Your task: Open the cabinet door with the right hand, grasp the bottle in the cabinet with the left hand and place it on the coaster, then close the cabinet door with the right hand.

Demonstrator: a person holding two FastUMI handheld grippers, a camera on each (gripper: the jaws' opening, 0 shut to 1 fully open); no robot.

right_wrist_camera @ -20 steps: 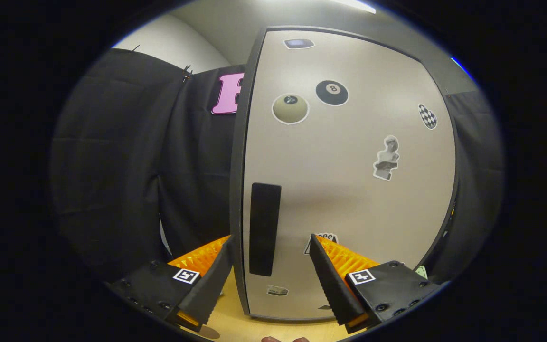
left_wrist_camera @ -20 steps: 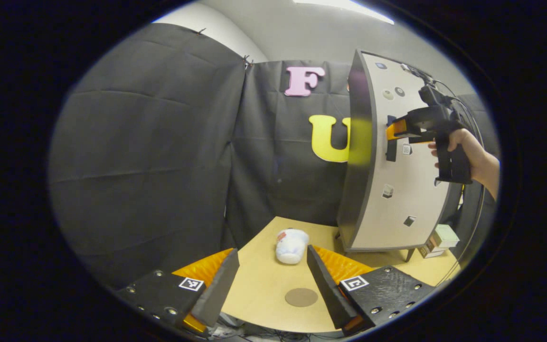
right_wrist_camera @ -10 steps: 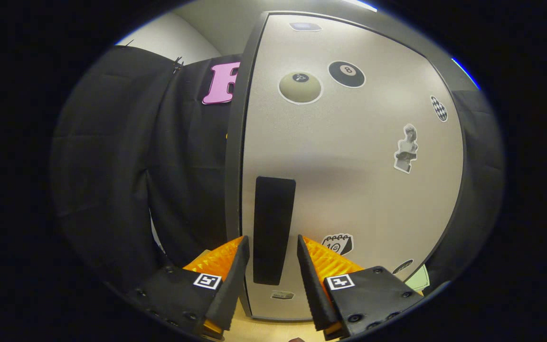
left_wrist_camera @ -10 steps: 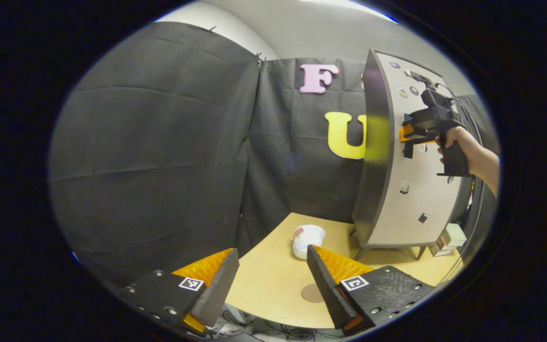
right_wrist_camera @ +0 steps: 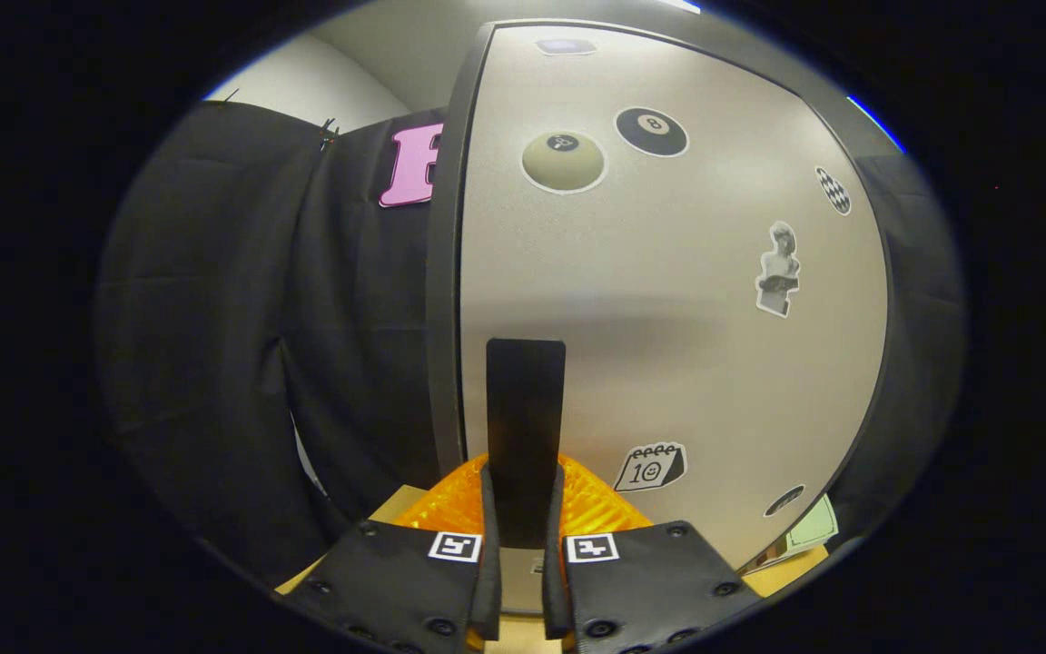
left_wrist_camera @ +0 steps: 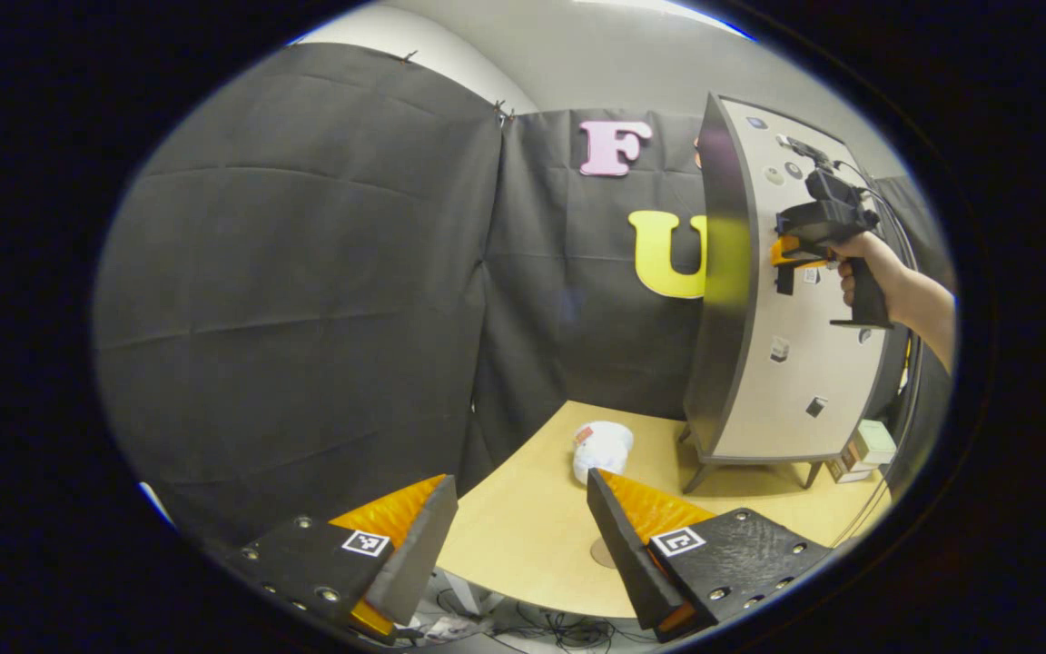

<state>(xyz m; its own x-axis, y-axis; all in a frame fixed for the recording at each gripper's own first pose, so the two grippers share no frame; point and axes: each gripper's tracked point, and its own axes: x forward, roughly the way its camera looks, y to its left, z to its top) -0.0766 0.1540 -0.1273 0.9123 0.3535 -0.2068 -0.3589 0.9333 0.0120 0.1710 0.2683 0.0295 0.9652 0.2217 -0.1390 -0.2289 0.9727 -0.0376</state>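
Your right gripper (right_wrist_camera: 518,536) had clamped both fingers onto the black vertical handle (right_wrist_camera: 525,418) of the beige stickered cabinet door (right_wrist_camera: 668,345), having stood apart half a second before. A calendar sticker (right_wrist_camera: 651,467) read "10". Your left gripper (left_wrist_camera: 518,545) hung spread above the tan table (left_wrist_camera: 523,536).

We see even, moderately bright light from a ceiling strip (left_wrist_camera: 668,7) overhead. The cabinet door (right_wrist_camera: 668,300) carries a soft horizontal shadow band. Fisheye distortion bows straight edges near the rim. Both views are sharp, without motion blur.
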